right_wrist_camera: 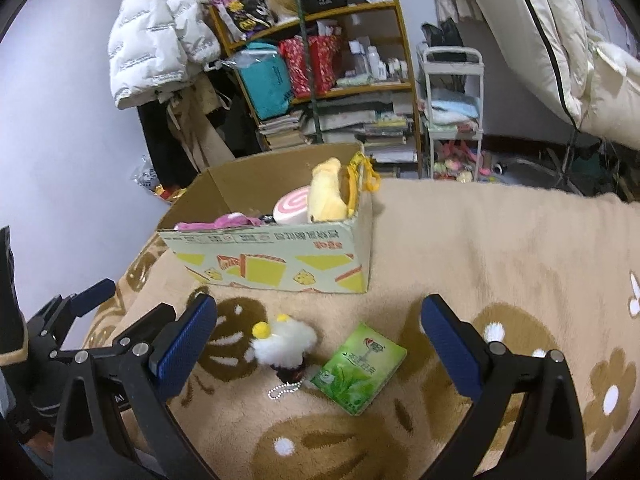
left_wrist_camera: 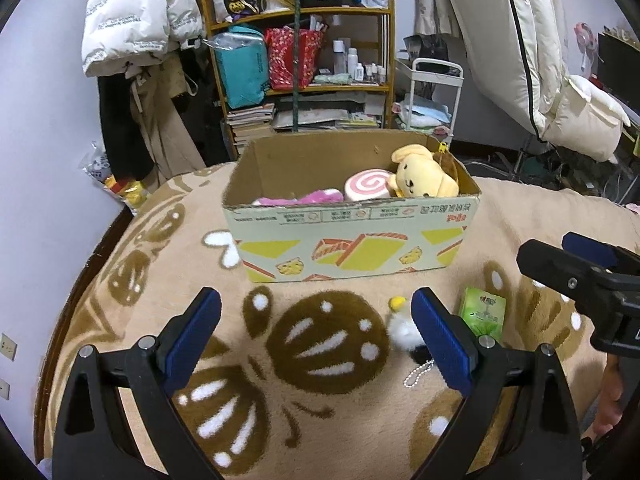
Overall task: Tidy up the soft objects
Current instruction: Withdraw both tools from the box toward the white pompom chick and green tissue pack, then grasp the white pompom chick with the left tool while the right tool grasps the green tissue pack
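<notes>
A cardboard box (left_wrist_camera: 352, 248) (right_wrist_camera: 280, 264) stands on the beige blanket. It holds a yellow plush dog (left_wrist_camera: 424, 178) (right_wrist_camera: 326, 196), a pink swirl plush (left_wrist_camera: 366, 188) (right_wrist_camera: 291, 209) and a pink-purple soft item (left_wrist_camera: 300, 199) (right_wrist_camera: 224, 222). In front of the box lie a white fluffy keychain plush (right_wrist_camera: 284, 340) (left_wrist_camera: 402, 326) and a green tissue pack (right_wrist_camera: 358, 368) (left_wrist_camera: 483, 314). My left gripper (left_wrist_camera: 316, 336) is open and empty, left of the keychain plush. My right gripper (right_wrist_camera: 320, 344) is open, and the plush and pack lie between its fingers.
A wooden shelf (left_wrist_camera: 304, 60) full of bags, bottles and books stands behind the box. A white jacket (left_wrist_camera: 136, 12) hangs at the left. A white cart (right_wrist_camera: 452, 112) and bedding (right_wrist_camera: 560, 40) are at the right. The blanket (right_wrist_camera: 500, 248) has brown patterns.
</notes>
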